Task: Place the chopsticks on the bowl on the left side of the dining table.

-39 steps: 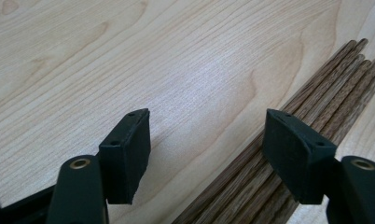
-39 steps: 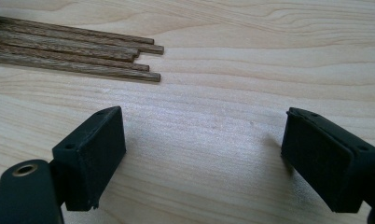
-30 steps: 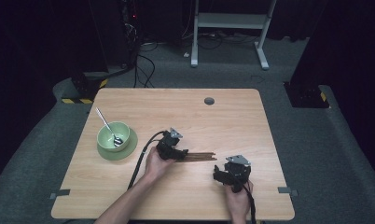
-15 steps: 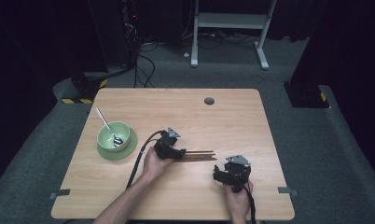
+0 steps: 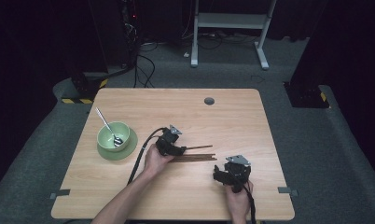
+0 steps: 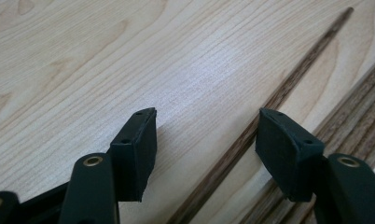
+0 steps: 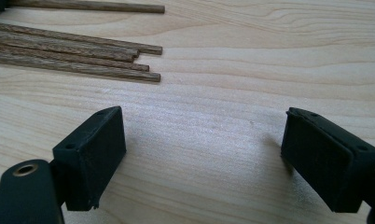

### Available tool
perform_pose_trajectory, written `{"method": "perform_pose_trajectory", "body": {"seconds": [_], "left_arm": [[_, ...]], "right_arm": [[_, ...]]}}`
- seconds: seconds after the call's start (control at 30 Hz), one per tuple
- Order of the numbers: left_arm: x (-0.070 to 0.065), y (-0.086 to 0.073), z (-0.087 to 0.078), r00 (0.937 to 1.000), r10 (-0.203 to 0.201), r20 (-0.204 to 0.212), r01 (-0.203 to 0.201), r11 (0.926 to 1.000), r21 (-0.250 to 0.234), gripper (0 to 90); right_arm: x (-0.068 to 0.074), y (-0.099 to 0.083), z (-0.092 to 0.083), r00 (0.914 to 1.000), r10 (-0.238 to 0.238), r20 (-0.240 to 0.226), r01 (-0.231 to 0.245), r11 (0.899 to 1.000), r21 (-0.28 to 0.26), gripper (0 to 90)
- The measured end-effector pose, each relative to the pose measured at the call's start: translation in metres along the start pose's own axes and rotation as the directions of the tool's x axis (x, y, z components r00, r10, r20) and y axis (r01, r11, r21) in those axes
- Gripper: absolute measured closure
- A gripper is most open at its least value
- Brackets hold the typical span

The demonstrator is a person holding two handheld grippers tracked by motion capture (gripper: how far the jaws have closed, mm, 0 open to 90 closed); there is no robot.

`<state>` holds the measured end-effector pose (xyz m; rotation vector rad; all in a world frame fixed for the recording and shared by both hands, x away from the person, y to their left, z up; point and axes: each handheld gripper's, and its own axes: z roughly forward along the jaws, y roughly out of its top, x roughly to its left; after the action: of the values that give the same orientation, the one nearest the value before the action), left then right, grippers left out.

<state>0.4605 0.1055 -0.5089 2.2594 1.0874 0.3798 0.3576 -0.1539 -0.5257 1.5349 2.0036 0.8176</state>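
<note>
While straddling one thin round dark-brown wooden chopstick (image 6: 251, 135) that lies flat on the pale wood-grain surface (image 5: 129, 186), left claw (image 6: 206, 140) open, matte black rubbery block pads either side, jaws just been closing, stick between them but pads not pressing it. Same claw in high view (image 5: 182, 150), low over stick ends. Loose bundle of straight dark-brown wooden chopsticks (image 5: 195, 157) flat on surface, just beside the single stick, coarse grain, blunt cut ends. Right claw (image 7: 204, 149) open wide, bare wood between pads, bundle ends near but apart. In high view right claw (image 5: 219, 175) near front edge. Glossy green round bowl (image 5: 113, 135) on matching green saucer (image 5: 106, 153), slim metal spoon (image 5: 106, 126) leaning inside, well apart at left.
</note>
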Motion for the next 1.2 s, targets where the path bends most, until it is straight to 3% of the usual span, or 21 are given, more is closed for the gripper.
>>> {"method": "perform_pose_trajectory", "body": {"seconds": [0.3,0.77,1.2], "left_arm": [[0.006,0.01,0.004,1.0,0.004,0.001,-0.004,0.9991,0.042,38.9],[0.015,0.014,0.006,1.0,0.005,-0.003,-0.005,0.9989,0.046,43.5],[0.027,0.013,0.005,1.0,-0.004,-0.006,0.004,0.9998,0.019,59.8]], "right_arm": [[0.0,0.0,0.0,1.0,0.003,0.002,-0.003,1.0,0.0,13.5],[0.001,0.0,0.0,1.0,0.006,0.005,-0.006,1.0,0.0,13.6],[0.002,-0.001,-0.001,0.9999,0.011,0.008,-0.011,1.0,0.0,13.6]]}}
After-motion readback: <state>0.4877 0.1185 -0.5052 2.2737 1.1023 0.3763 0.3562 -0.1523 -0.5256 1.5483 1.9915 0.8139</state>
